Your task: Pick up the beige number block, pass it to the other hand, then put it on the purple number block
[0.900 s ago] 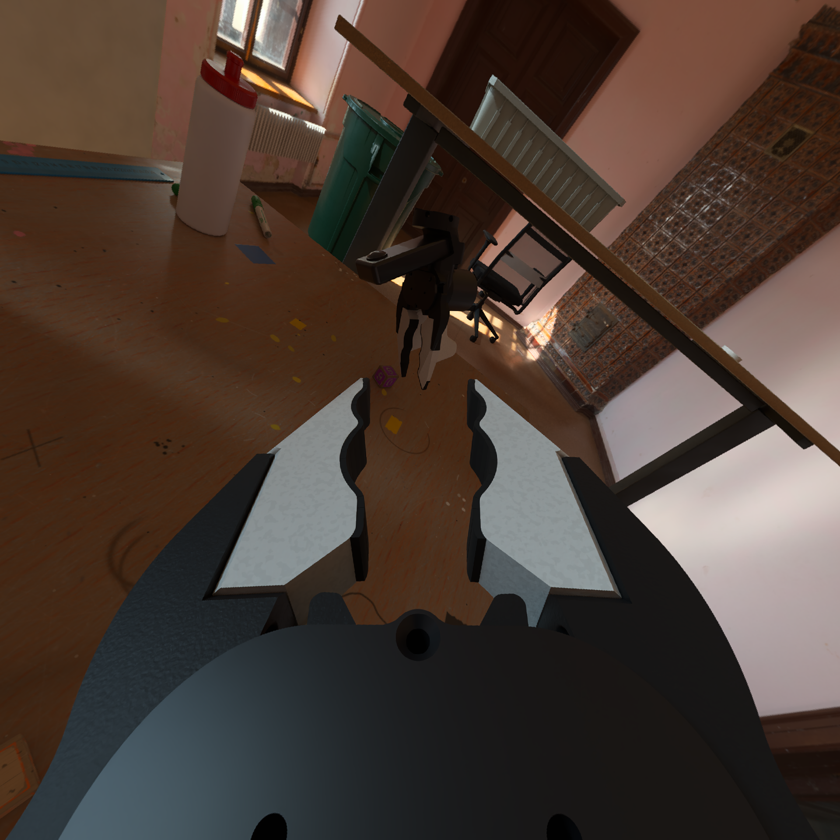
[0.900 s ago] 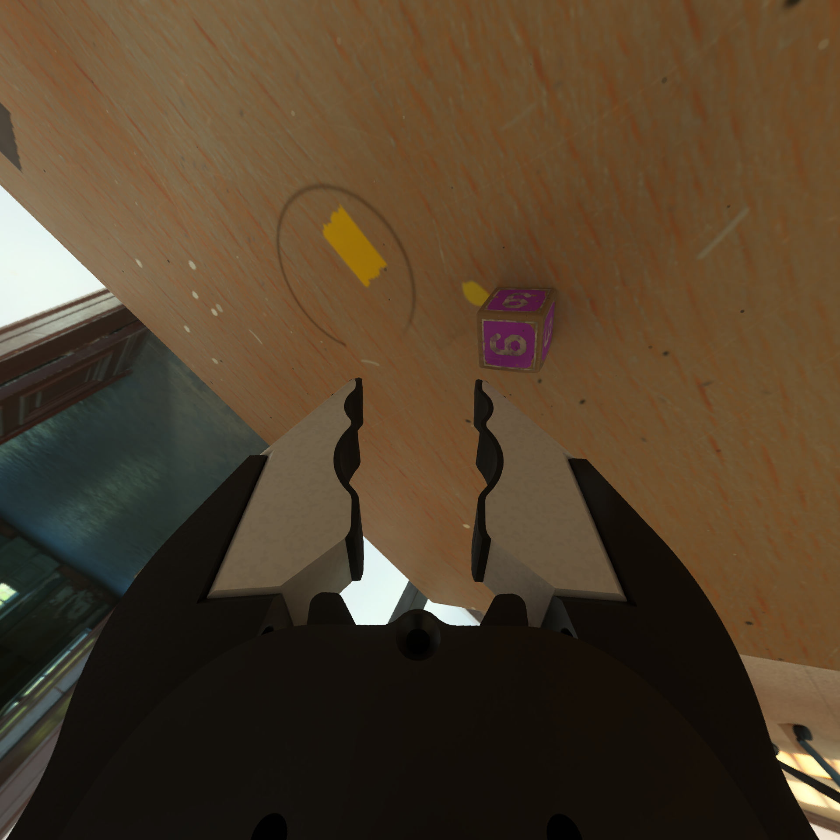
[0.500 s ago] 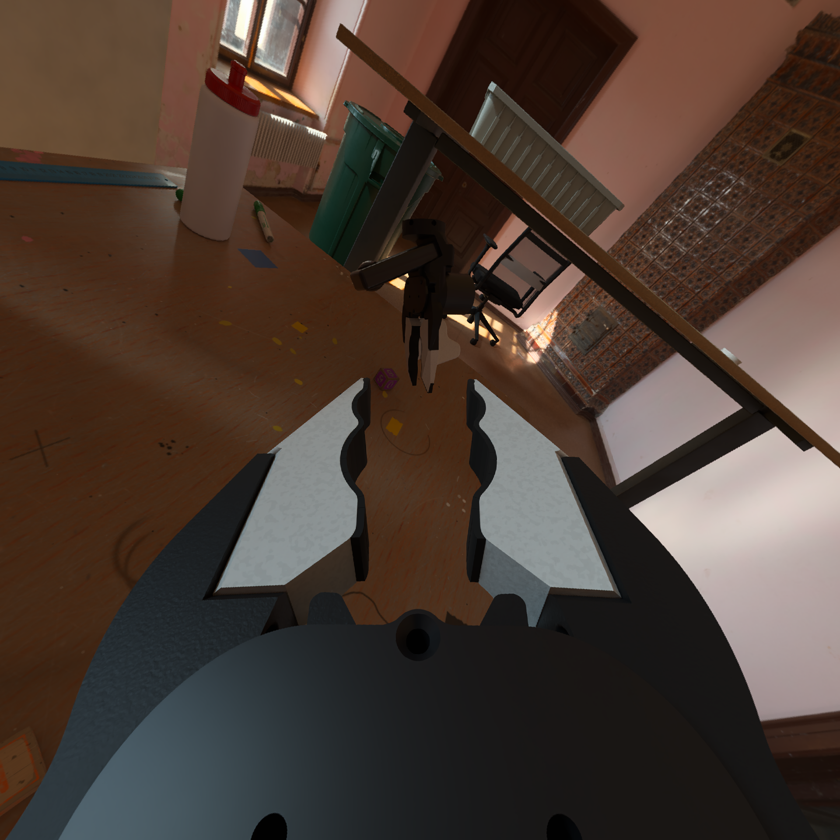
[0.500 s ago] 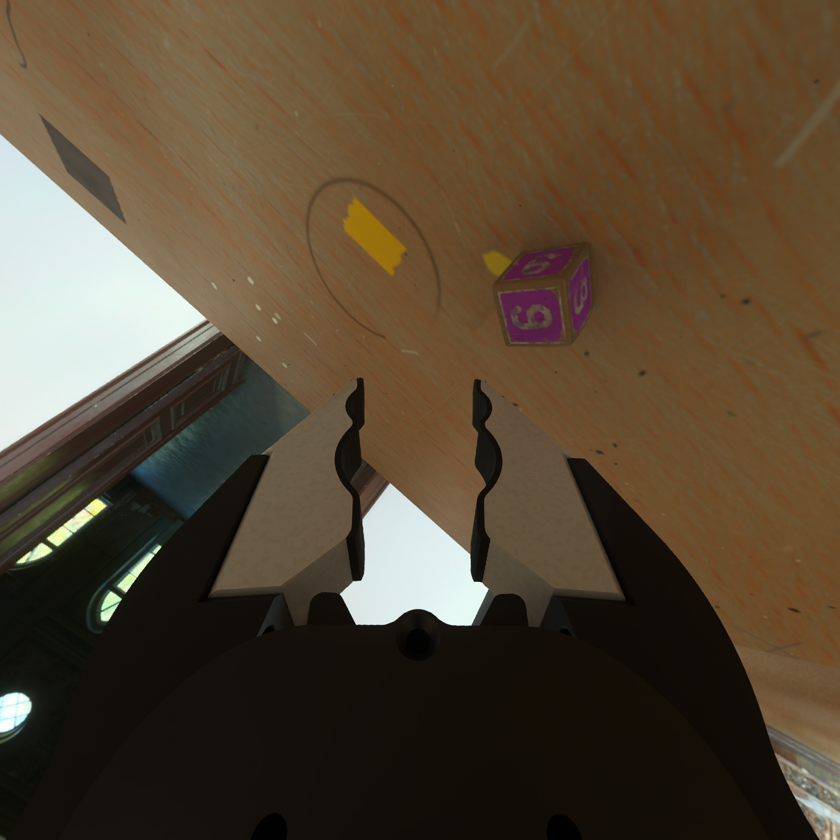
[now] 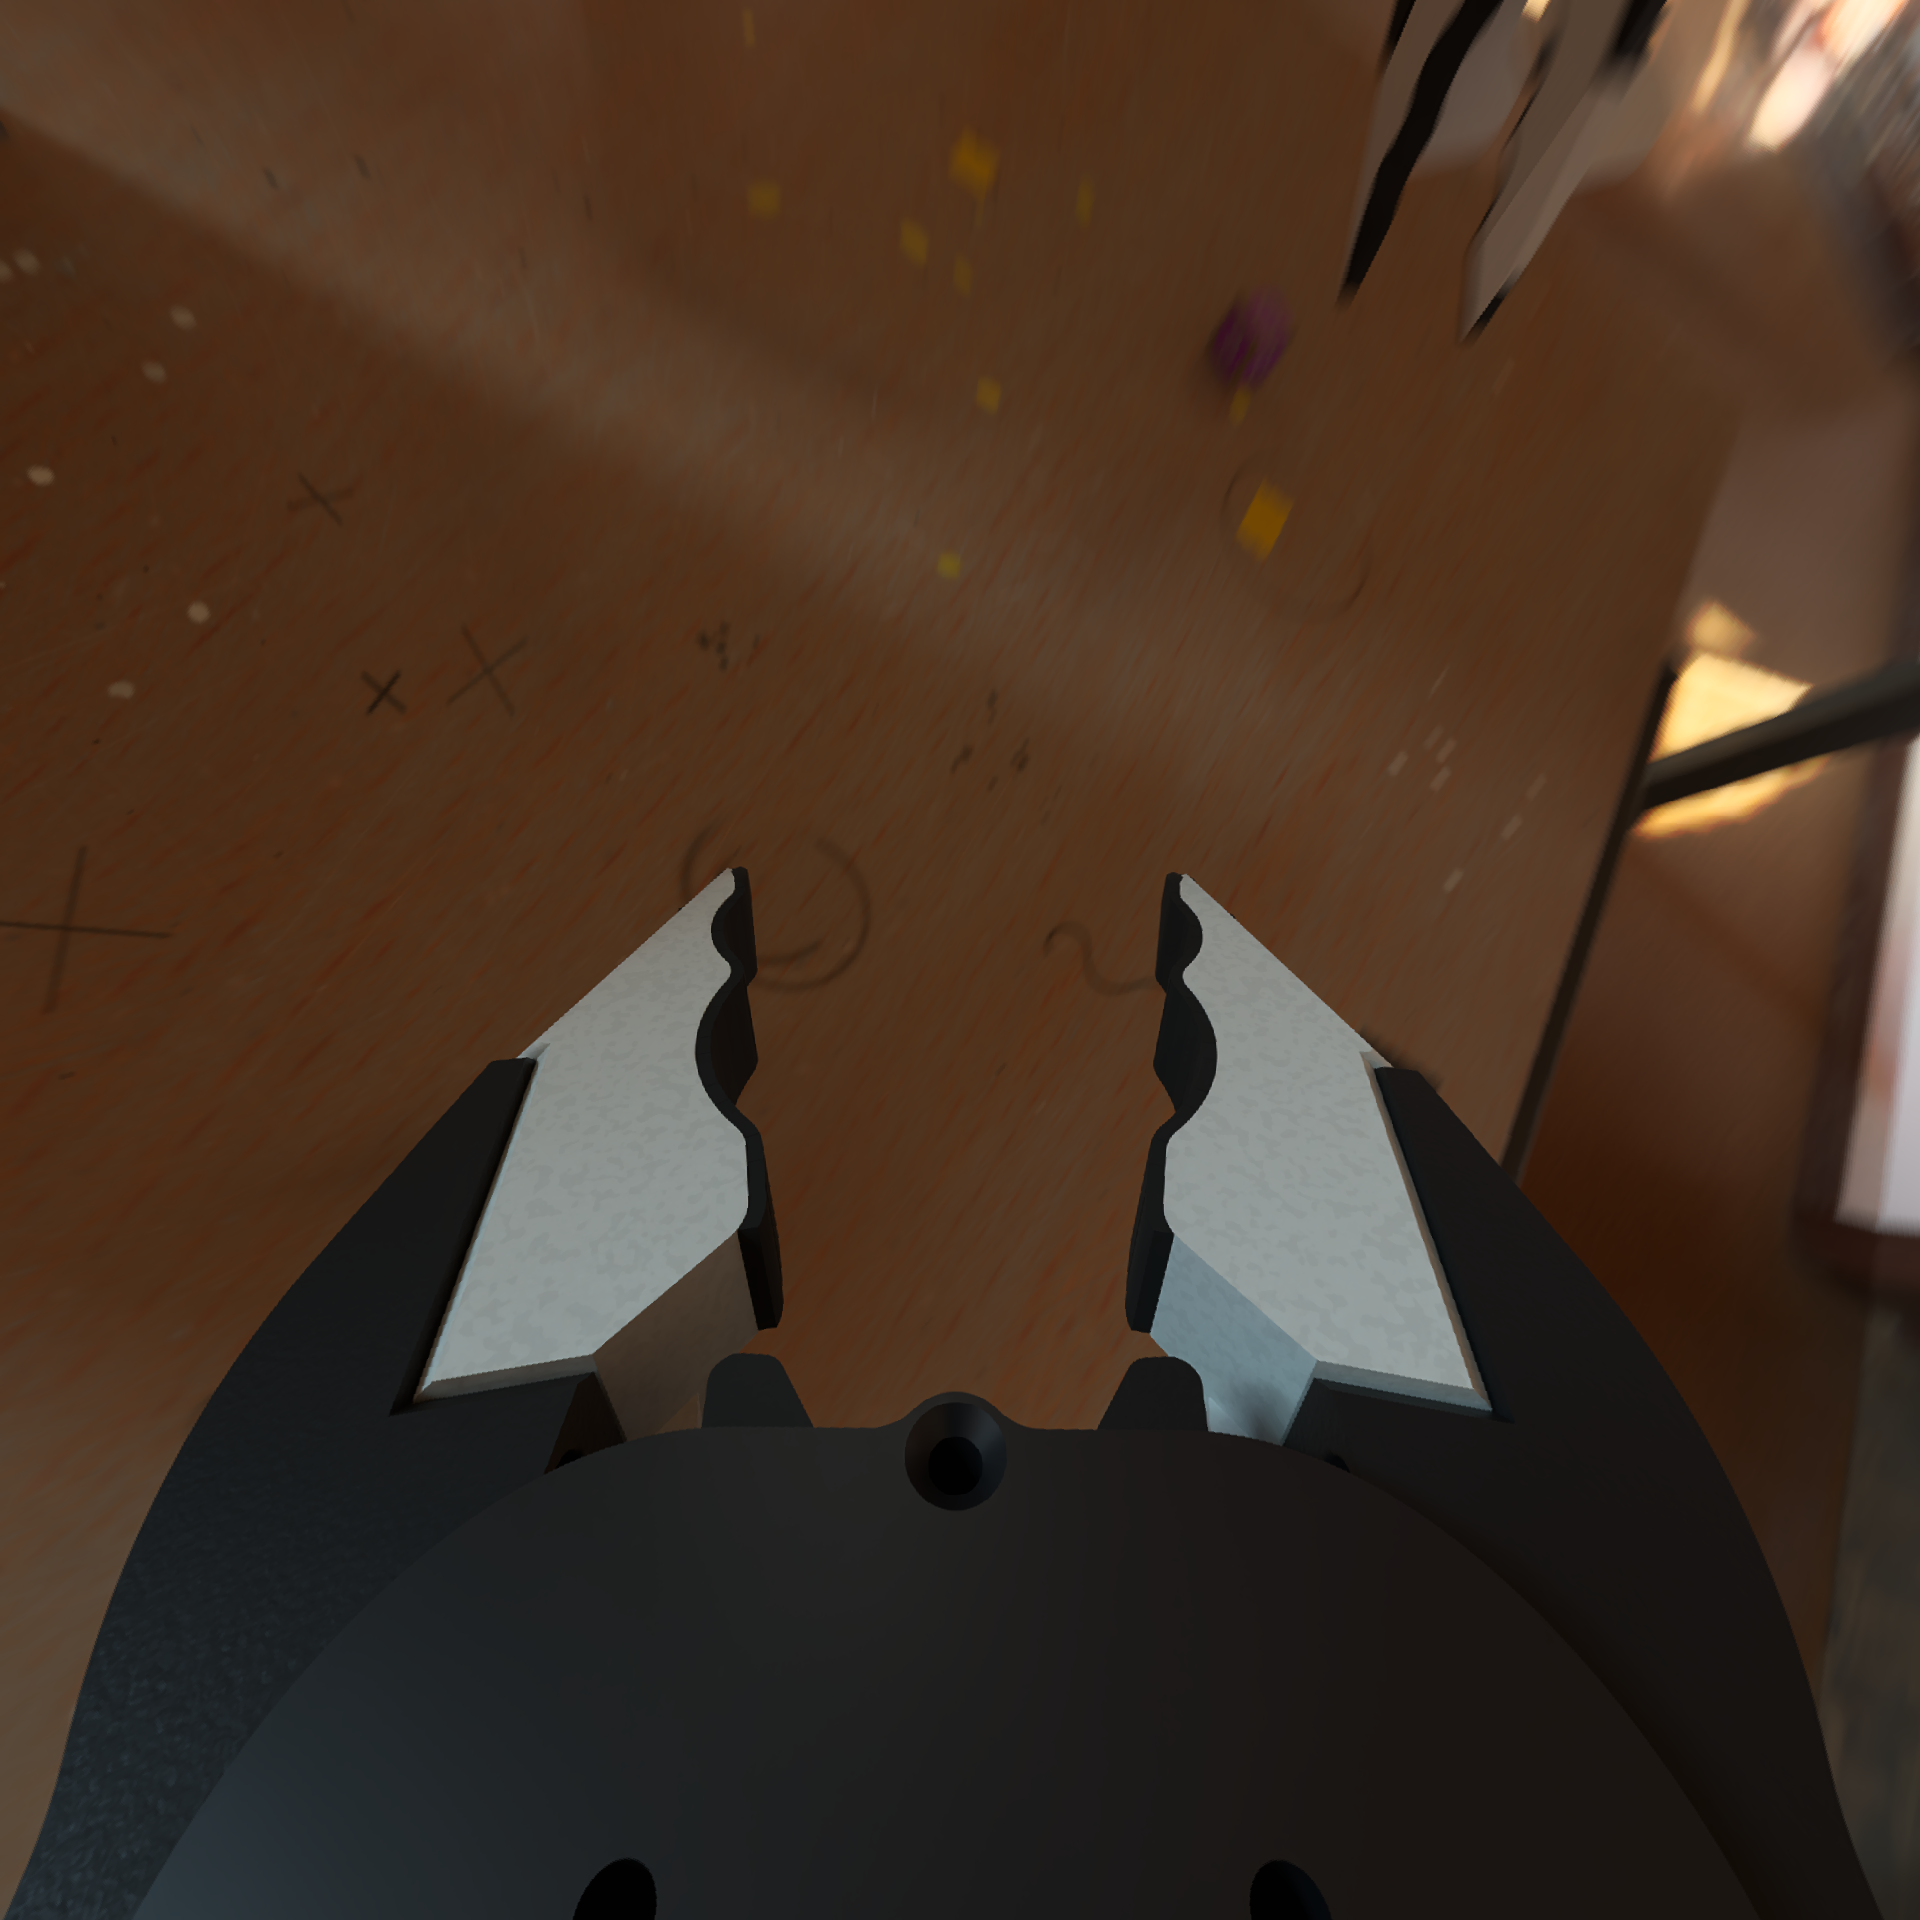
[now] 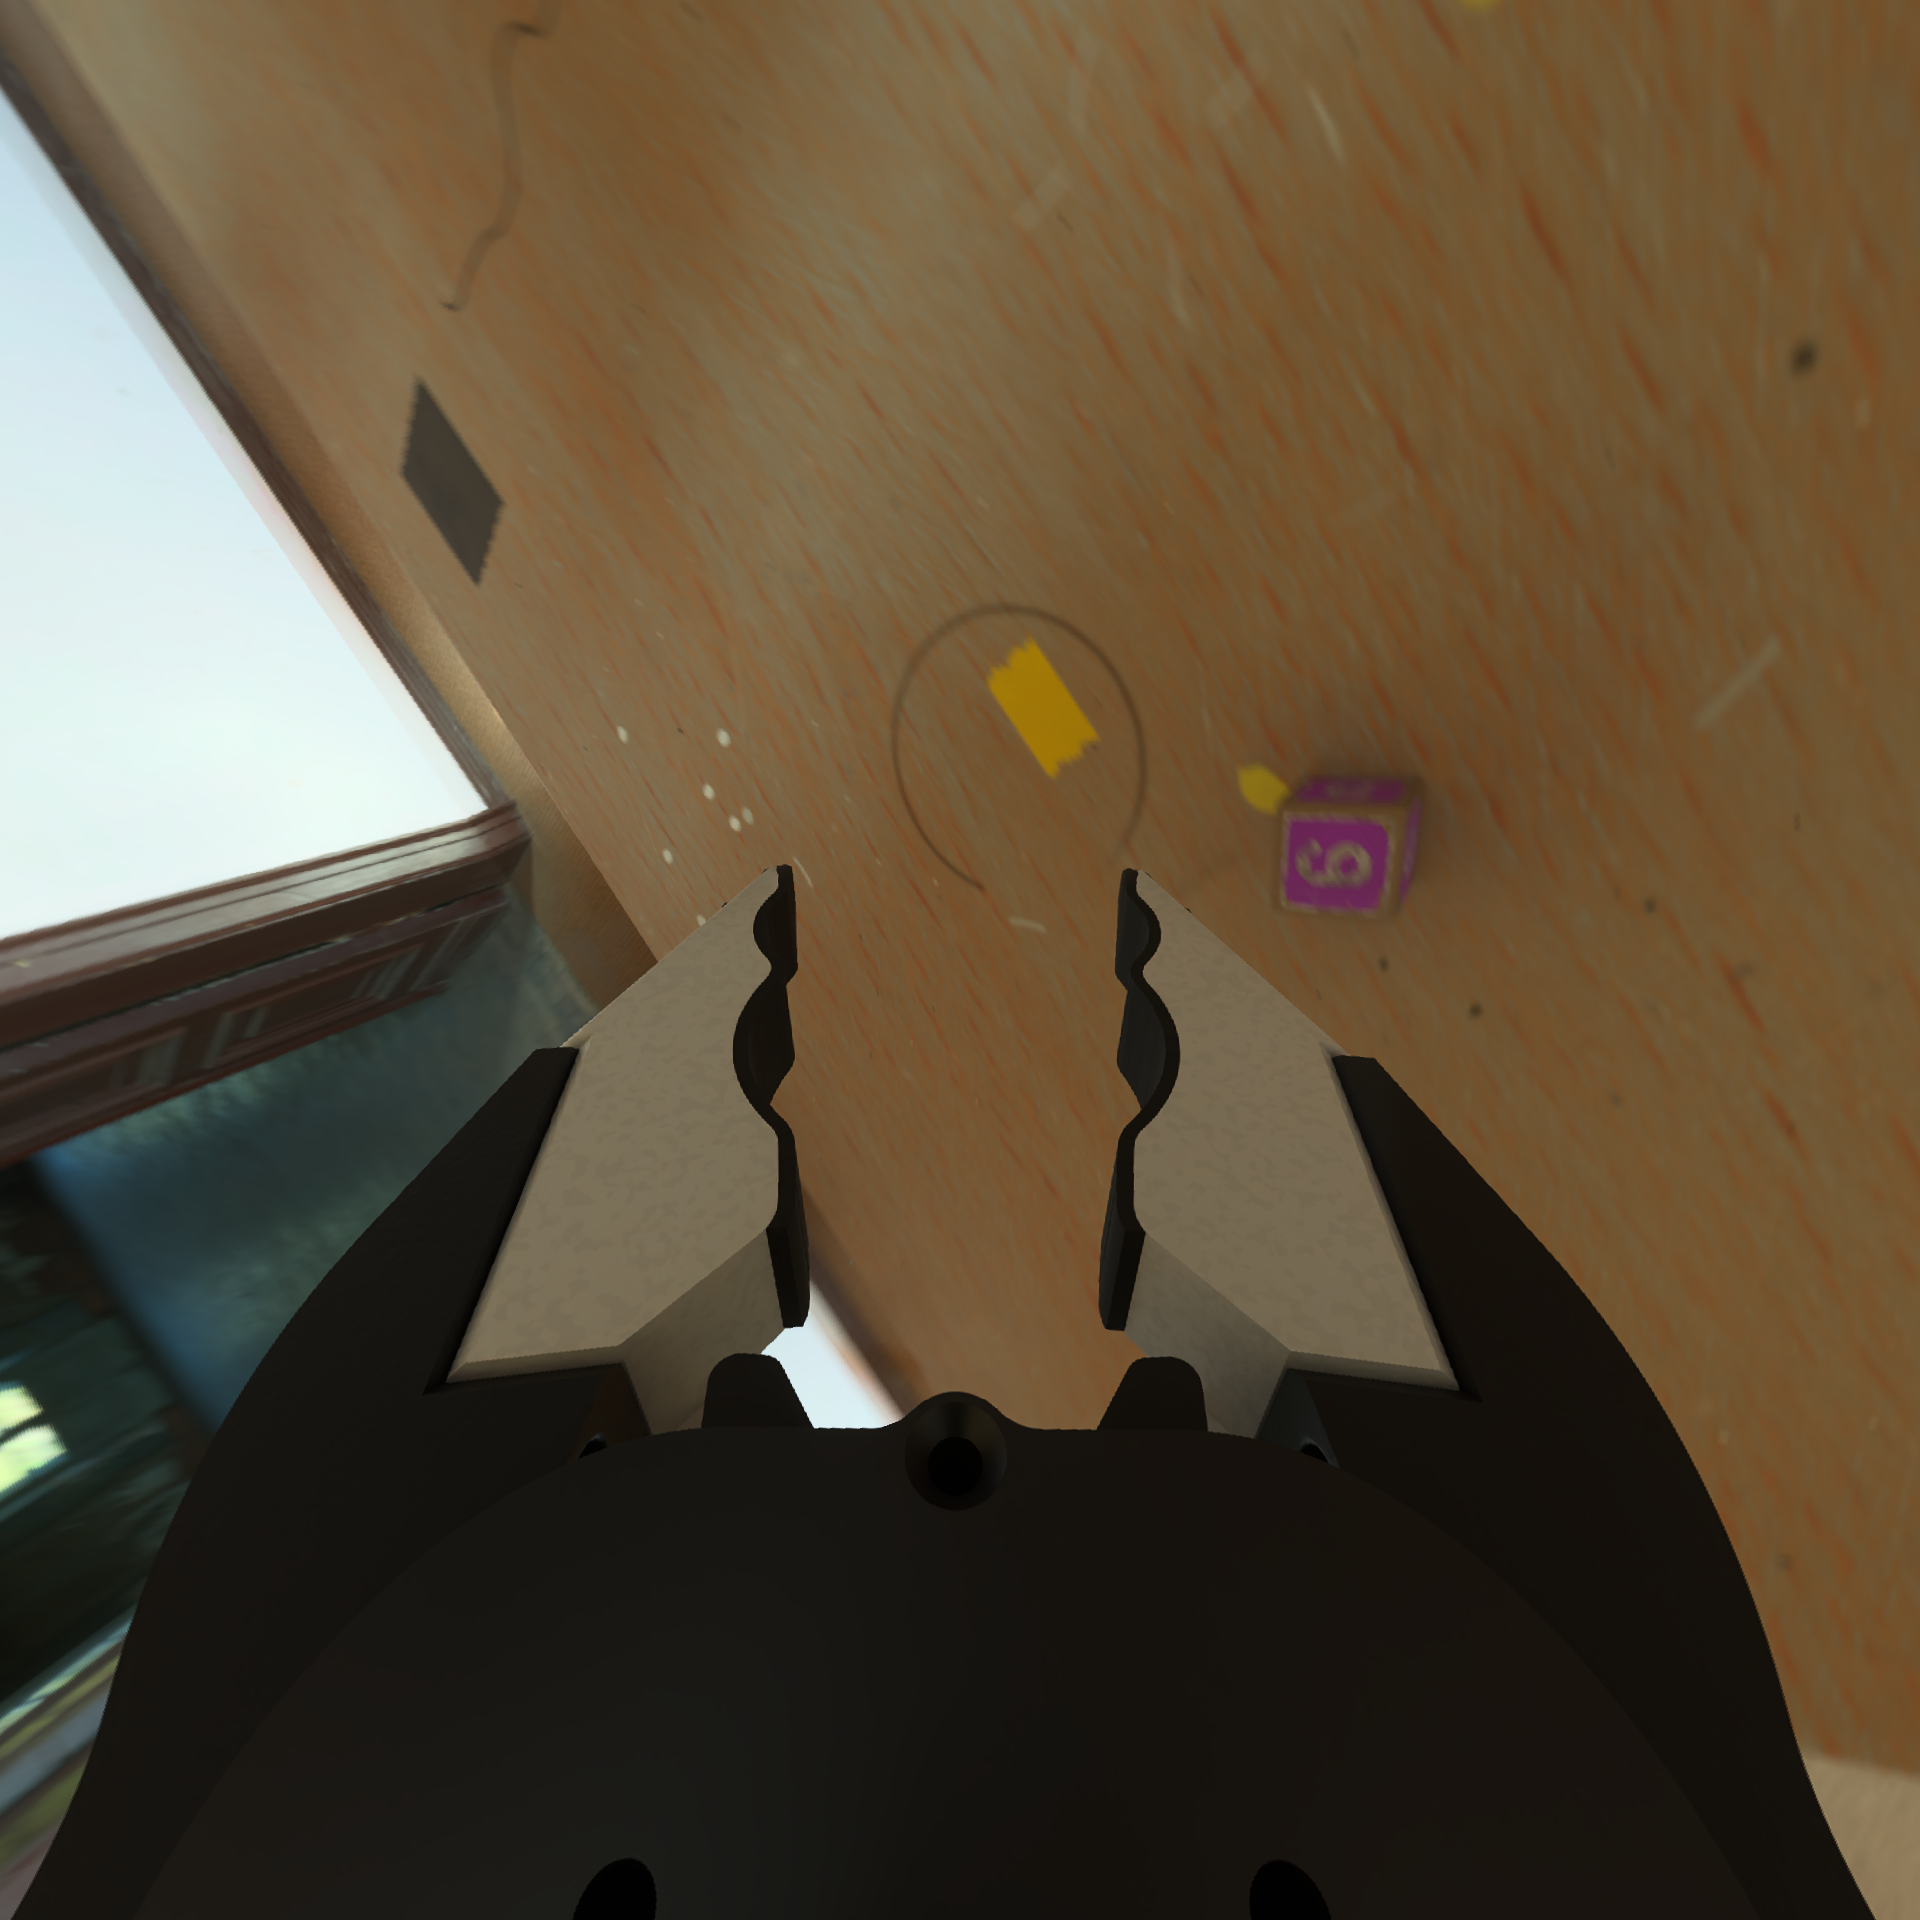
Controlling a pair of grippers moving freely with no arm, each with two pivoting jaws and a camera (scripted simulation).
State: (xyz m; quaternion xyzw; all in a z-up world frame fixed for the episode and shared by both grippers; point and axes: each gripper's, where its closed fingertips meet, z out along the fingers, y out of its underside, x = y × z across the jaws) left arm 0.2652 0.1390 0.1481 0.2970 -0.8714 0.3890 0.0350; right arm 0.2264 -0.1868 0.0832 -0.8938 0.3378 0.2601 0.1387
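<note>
The black left hand-held gripper (image 5: 956,883) with pale speckled fingers hovers spread and empty over the scuffed brown wooden tabletop (image 5: 520,779). Far ahead, blurred, a small purple number block (image 5: 1250,338) sits near the right hand-held gripper (image 5: 1423,301).

Right wrist view: block (image 6: 1349,847) on desk (image 6: 1351,416), right of circle mark (image 6: 1016,748); tape (image 6: 1042,707) inside circle; scrap (image 6: 1257,787) touching block's left corner. Desk edge runs left. Left wrist view: block (image 5: 1250,338) far ahead on desk, right gripper (image 5: 1455,208) above it to right.
</note>
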